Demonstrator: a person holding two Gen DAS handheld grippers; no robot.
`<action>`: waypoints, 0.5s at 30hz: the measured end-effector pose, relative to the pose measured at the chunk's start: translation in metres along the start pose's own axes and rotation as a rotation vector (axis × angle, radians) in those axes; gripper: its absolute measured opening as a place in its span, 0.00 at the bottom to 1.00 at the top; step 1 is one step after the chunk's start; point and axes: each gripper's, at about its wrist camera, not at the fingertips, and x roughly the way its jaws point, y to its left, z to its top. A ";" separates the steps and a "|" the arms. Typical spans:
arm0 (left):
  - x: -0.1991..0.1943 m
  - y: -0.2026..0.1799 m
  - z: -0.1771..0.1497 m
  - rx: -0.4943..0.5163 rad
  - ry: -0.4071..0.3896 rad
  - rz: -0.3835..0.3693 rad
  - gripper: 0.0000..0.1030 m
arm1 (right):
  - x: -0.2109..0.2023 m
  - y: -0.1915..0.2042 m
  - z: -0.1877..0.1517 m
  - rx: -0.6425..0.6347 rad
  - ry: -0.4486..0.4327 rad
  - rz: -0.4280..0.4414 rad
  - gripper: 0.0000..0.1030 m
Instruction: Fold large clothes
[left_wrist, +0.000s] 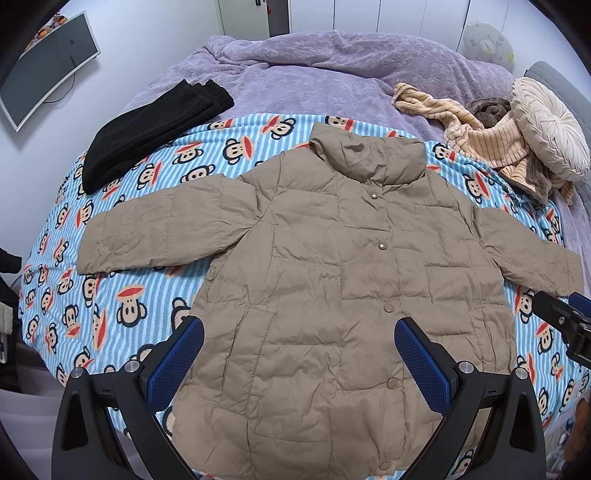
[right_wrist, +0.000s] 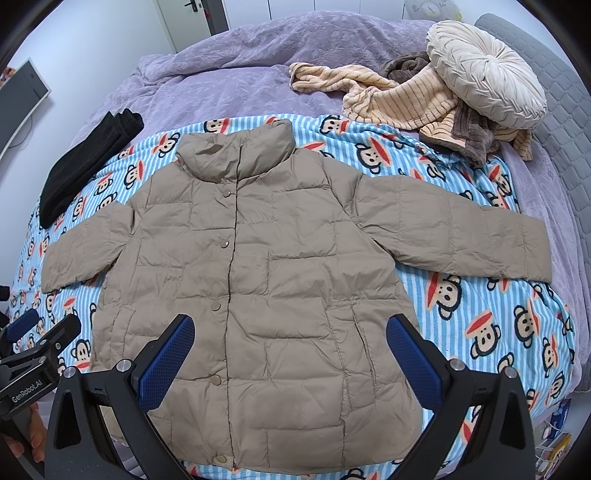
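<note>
Here, tan jacket (left_wrist: 332, 277) lies flat on monkey-print blanket (left_wrist: 147, 295); black garment (left_wrist: 147, 129), striped clothes (left_wrist: 480, 140), round cushion (left_wrist: 550, 129) surround it; left gripper (left_wrist: 299, 354) and right gripper (right_wrist: 290, 350) hover, fingers spread.

Counting on the bed: one beige puffer jacket (left_wrist: 332, 280) showing five snap buttons (left_wrist: 382, 244) and two sleeves, one folded black garment (left_wrist: 147, 129), one round cream cushion (right_wrist: 487, 74), one striped yellow garment (right_wrist: 399, 99), one monkey-print blanket (left_wrist: 129, 295), one purple duvet (left_wrist: 295, 74). Also seeing two grippers: left gripper (left_wrist: 299, 350), right gripper (right_wrist: 290, 345).
</note>
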 end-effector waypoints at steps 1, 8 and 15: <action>0.000 0.000 0.000 0.000 0.000 0.000 1.00 | 0.000 0.000 0.000 0.000 0.000 0.000 1.00; -0.001 0.000 -0.005 -0.001 0.004 0.004 1.00 | -0.001 0.004 0.006 0.000 0.002 0.003 1.00; -0.002 0.015 -0.015 -0.032 0.014 0.008 1.00 | 0.010 0.009 0.004 -0.007 0.024 0.013 1.00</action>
